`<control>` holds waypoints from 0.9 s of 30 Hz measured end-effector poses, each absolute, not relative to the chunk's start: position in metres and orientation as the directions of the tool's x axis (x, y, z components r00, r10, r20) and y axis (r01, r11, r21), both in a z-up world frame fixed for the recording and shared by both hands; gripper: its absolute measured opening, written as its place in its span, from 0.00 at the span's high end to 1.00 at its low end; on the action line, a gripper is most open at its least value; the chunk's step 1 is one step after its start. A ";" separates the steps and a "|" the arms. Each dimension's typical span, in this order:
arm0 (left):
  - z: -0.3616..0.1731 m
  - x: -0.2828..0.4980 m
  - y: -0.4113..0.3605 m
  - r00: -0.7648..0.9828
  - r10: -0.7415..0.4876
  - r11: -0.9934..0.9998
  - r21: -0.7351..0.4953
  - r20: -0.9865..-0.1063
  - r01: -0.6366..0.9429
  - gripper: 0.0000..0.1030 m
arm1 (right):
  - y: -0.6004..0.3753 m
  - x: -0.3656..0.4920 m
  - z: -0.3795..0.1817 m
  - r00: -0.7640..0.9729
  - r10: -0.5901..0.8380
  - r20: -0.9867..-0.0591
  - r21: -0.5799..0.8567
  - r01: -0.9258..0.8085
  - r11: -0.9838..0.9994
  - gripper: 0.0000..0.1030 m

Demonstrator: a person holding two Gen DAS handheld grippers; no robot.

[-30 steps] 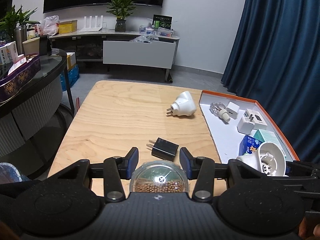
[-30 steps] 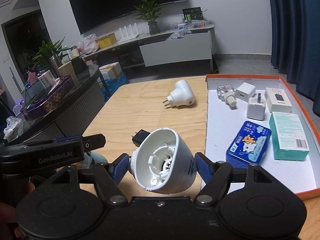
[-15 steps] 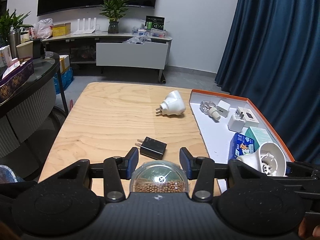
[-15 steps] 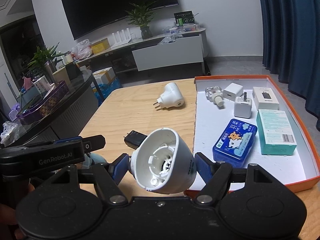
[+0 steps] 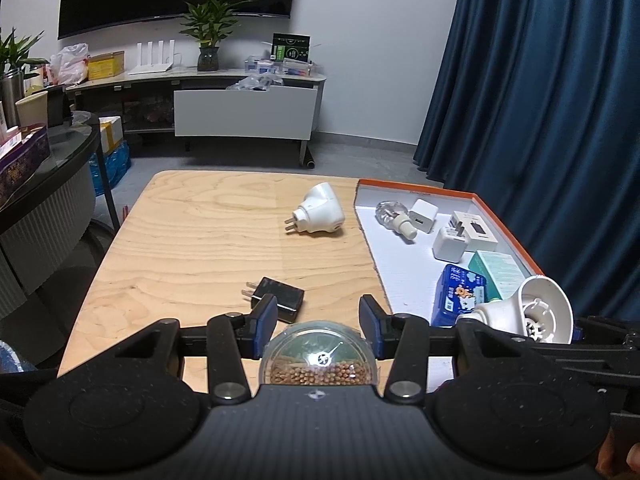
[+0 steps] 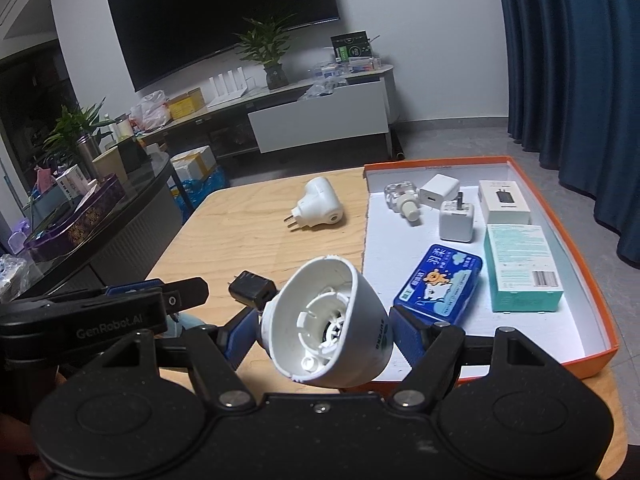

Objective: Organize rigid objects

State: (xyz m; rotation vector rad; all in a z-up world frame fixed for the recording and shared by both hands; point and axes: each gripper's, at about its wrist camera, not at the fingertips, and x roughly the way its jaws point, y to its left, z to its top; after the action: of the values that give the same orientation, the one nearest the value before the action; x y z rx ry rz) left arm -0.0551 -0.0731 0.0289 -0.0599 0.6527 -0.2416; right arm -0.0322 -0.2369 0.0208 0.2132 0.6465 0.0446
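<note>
The wooden table (image 5: 192, 240) fills most of what I see, and the orange-rimmed white tray (image 6: 576, 248) sits on its right part. Inside the tray, a teal box (image 6: 522, 266) lies along the right side with a blue tin (image 6: 438, 288) printed with a cartoon bear just left of it. Beyond those sit a white box picturing a charger (image 6: 505, 202), a white cube charger (image 6: 456, 220) with its prongs up, a smaller white adapter (image 6: 438, 192) and a clear glass bottle (image 6: 402, 200) lying on its side.

My right gripper (image 6: 320, 336) is clamped on a white cone-shaped shell (image 6: 332, 328), its hollow ribbed inside turned toward the camera, held above the tray's near left corner. My left gripper (image 5: 318, 320) is closed around a clear dome (image 5: 318, 356) with small brown beads in its bottom, held above the table's near edge.

On the bare wood, a white plug-in device (image 5: 320, 216) lies on its side near the tray's far left corner, prongs pointing left. A black charger (image 5: 276, 298) lies flat just beyond my left fingers (image 5: 264, 316).
</note>
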 end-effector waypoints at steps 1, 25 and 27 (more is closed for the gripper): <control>0.029 -0.055 -0.074 0.768 -0.245 0.969 -0.133 -0.592 0.207 0.55 | -0.238 -0.033 0.022 0.800 0.104 -0.591 0.211 0.028 0.977 0.16; 0.037 -0.052 -0.104 0.758 -0.310 0.949 -0.140 -0.574 0.283 0.55 | -0.271 -0.042 0.031 0.820 0.027 -0.572 0.203 0.109 0.973 0.16; 0.038 -0.051 -0.106 0.757 -0.312 0.948 -0.139 -0.573 0.286 0.55 | -0.274 -0.043 0.032 0.822 0.021 -0.570 0.204 0.116 0.972 0.16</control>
State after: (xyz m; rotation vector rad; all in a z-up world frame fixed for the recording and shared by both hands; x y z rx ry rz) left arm -0.0512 -0.1055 0.0380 -0.0439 0.6324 -0.3260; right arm -0.0426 -0.2738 0.0319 0.2352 0.6061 -0.0508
